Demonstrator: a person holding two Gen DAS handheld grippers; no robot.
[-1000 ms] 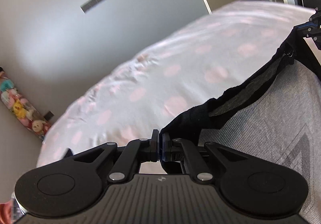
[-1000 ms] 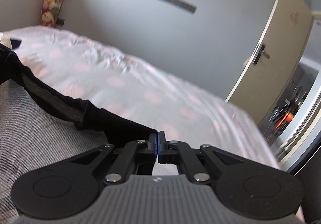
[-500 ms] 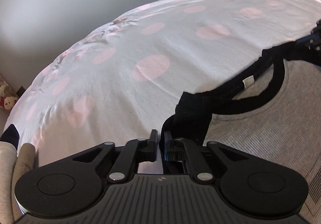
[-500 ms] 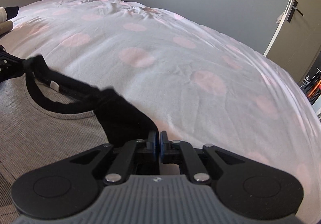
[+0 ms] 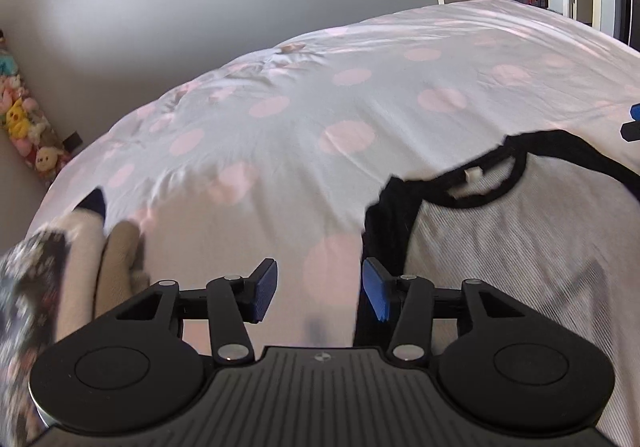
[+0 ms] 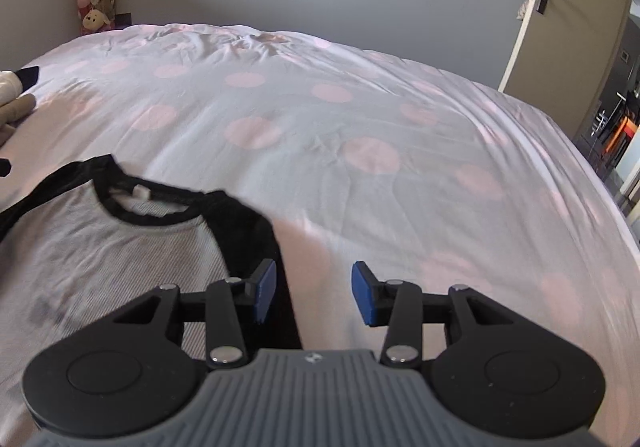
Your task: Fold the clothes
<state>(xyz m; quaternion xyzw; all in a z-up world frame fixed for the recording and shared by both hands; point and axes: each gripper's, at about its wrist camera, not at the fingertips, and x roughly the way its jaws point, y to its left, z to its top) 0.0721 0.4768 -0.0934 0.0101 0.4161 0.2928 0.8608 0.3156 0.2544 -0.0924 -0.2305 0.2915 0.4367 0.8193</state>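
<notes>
Shirt [image 5: 520,255], grey in the body with a black collar and black sleeves, lies spread face up on the polka-dot bed [image 5: 360,87], collar toward the far wall, and this looks like the laying-out step at its close, before any fold is made. Going left to right in the left wrist view: a heap of other clothes [image 5: 60,267] sits at the bed's left edge, well apart from the shirt; the left gripper [image 5: 320,293] hangs just above the bed with its jaws opening and only bare sheet between them, one black sleeve [image 5: 384,231] lying just beside its right pad, no longer pinched. Further right the collar [image 5: 480,199] with its small white tag rests flat, and the grey body runs off toward the lower right. In the right wrist view the same shirt [image 6: 112,247] fills the lower left, its other black sleeve [image 6: 256,231] running down beside the left pad of the right gripper [image 6: 314,293], whose jaws are likewise opening with nothing between them but sheet. To its right the bed is bare as far as the door [image 6: 568,7]. Judged from this, both shoulders are released and the cloth is settled. The next move probably calls for picking a sleeve or one side edge, closing on it cleanly without gathering the sheet beneath, and carrying it across the body while keeping the grey panel flat.
</notes>
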